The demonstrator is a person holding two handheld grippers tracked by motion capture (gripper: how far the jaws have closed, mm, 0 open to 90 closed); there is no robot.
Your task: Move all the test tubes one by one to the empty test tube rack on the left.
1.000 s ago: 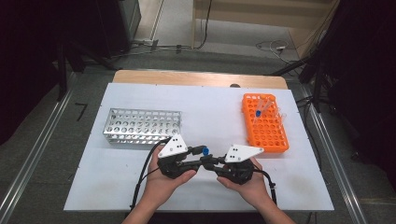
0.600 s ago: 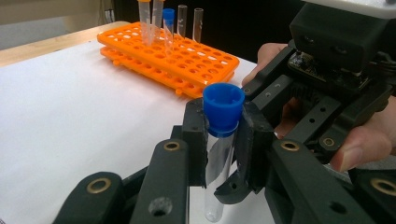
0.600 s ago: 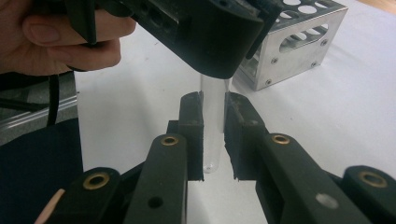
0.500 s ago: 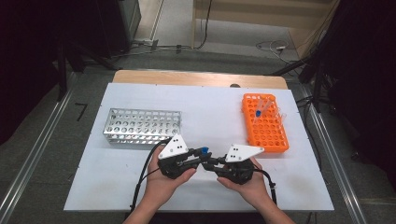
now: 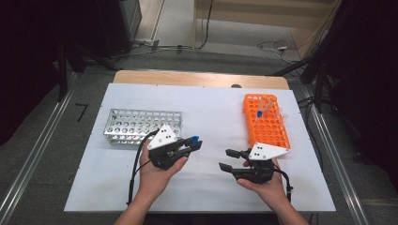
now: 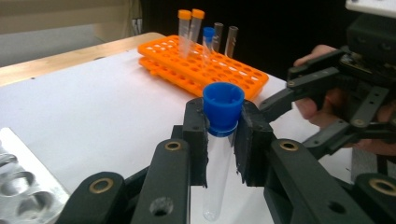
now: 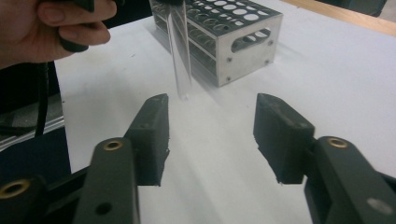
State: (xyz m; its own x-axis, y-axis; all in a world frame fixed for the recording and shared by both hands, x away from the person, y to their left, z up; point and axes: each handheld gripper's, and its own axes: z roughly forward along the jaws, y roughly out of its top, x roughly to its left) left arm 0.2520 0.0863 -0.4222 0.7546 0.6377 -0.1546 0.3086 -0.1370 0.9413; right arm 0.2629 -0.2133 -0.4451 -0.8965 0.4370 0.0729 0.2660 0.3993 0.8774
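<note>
- Tube (image 6: 219, 158) with the blue cap (image 6: 223, 108) sits clamped in the left hand-held gripper (image 5: 191, 145), pads pinching it just under the cap; we read the grip as firm.
- Right hand-held gripper (image 5: 227, 159) is released: its jaws have just been opening, nothing between them, pads well apart in the right gripper view.
- Key relation: the tube lies to the left of the right hand-held gripper, with a clear gap of bare surface (image 5: 211, 117) between the two tips in the high view. We judge that it now rests with the left hand alone.
- Long axis: along the left hand-held gripper's view the tube runs cap away, round bottom toward the camera. From the right gripper view it (image 7: 180, 60) hangs near upright, bottom end just above the surface.
- Metal rack (image 5: 141, 125) is just beyond the left hand and clearly nearer to it than to the right hand; we expect the tube goes there. Orange rack (image 5: 265, 129) is just beyond the right hand.
- Materials: tube is clear, smooth plastic, slim cylinder, rounded bottom; the cap is ribbed blue plastic. Metal rack is brushed sheet with rows of round holes and slotted side walls. Orange rack is moulded plastic grid, holding a few tubes, two with orange caps (image 6: 191, 15), one blue, at its far end.
- Pads are matt black blocks with rough edges; the surface is plain white and flat.
</note>
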